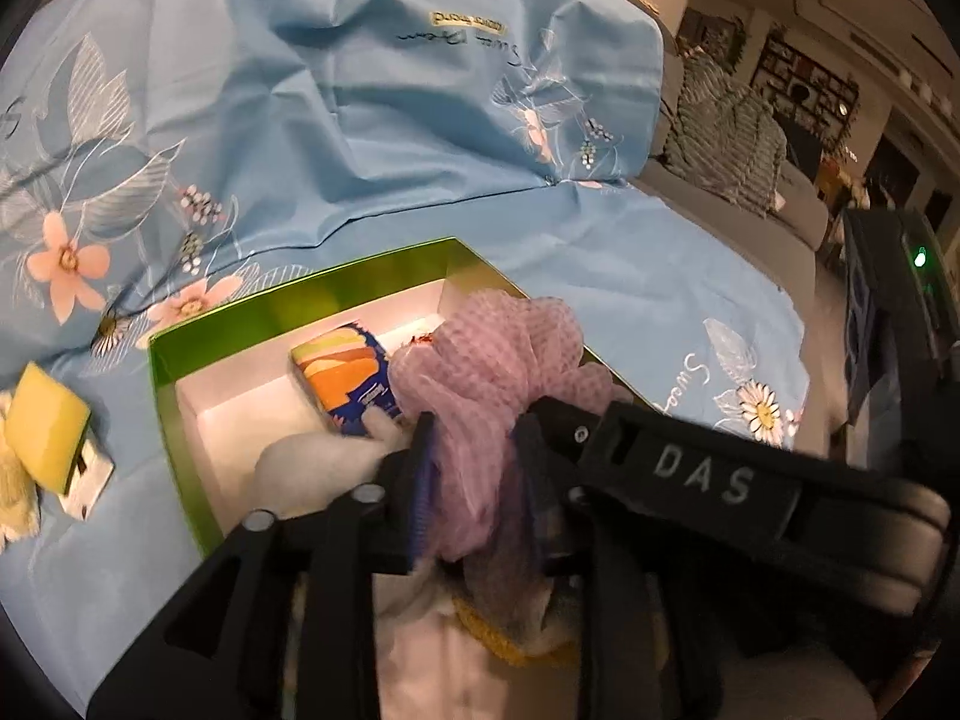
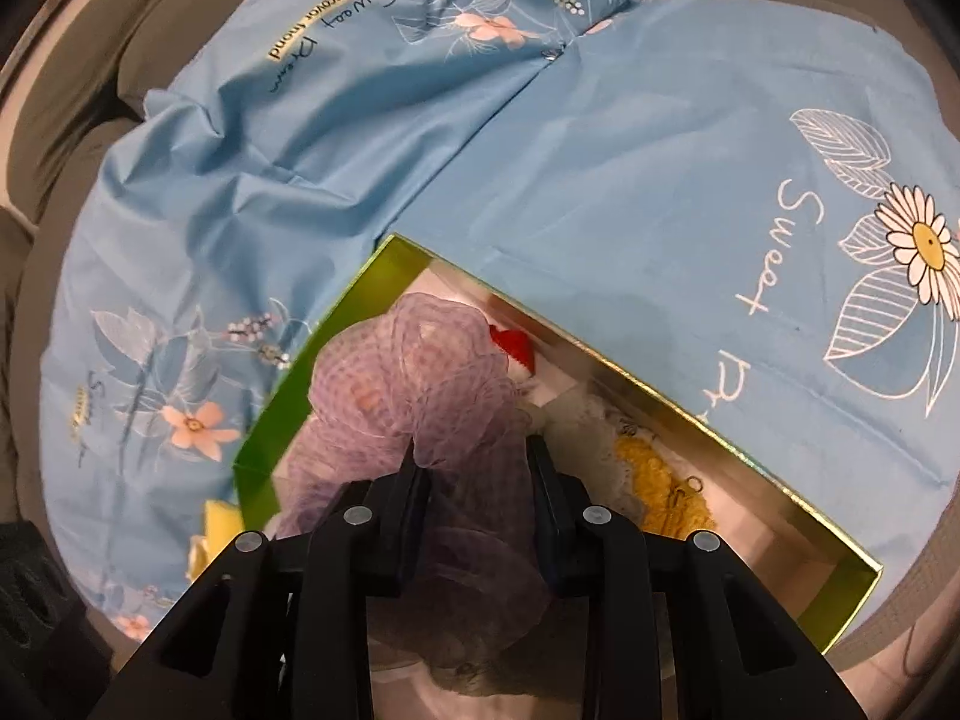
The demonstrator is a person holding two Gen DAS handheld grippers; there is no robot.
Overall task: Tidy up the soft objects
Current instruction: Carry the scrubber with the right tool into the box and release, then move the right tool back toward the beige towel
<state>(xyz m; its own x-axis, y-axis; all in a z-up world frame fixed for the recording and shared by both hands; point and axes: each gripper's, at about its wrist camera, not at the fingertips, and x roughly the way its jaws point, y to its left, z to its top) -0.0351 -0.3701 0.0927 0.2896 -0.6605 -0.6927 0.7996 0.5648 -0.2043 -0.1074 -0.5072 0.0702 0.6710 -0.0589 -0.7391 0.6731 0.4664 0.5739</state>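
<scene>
Purple mesh pouf (image 2: 420,372) sits between both tools' fingers, over green box (image 2: 690,414).

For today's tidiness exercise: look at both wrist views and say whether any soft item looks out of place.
Yes. A yellow sponge lies on the blue floral sheet, outside the green box that holds the other soft items. The purple mesh bath pouf, between both grippers' fingers, sits over the box.

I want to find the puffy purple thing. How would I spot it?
Look at the blue flowery sheet, then the shiny green box lying on it. The purple mesh bath pouf is over the box between the right gripper fingers. It is the only frilly, netted thing there.
</scene>
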